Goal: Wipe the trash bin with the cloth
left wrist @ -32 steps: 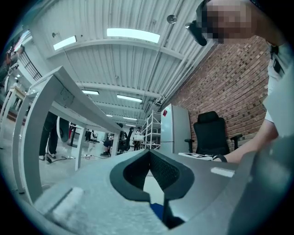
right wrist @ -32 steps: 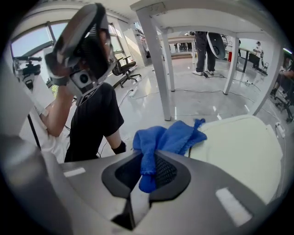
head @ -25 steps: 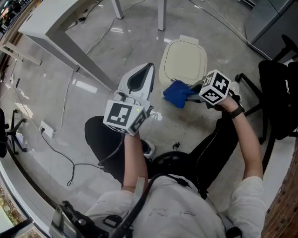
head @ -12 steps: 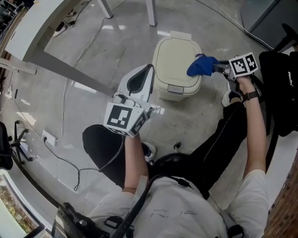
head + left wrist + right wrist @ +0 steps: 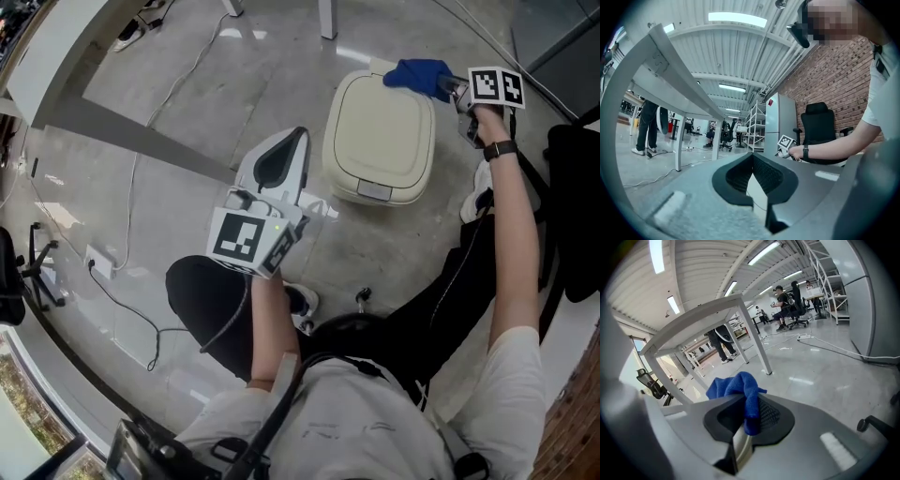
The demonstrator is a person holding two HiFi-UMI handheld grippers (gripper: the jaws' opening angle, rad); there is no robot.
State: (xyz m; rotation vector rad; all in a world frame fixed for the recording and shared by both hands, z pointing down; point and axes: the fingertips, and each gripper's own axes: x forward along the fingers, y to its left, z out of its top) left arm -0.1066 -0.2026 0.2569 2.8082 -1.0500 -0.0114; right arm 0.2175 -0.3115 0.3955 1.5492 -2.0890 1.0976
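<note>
The left gripper [image 5: 281, 164] is held over the grey floor [image 5: 272, 75], just left of the trash bin [image 5: 375, 141] and apart from it. Its jaws are pressed together, with nothing between them. The bin is set upright on the floor with its cream lid closed. The blue cloth [image 5: 419, 75] is located at the far right corner of the lid; contact cannot be confirmed. The cloth is clamped between the jaws of the right gripper [image 5: 457, 87].
</note>
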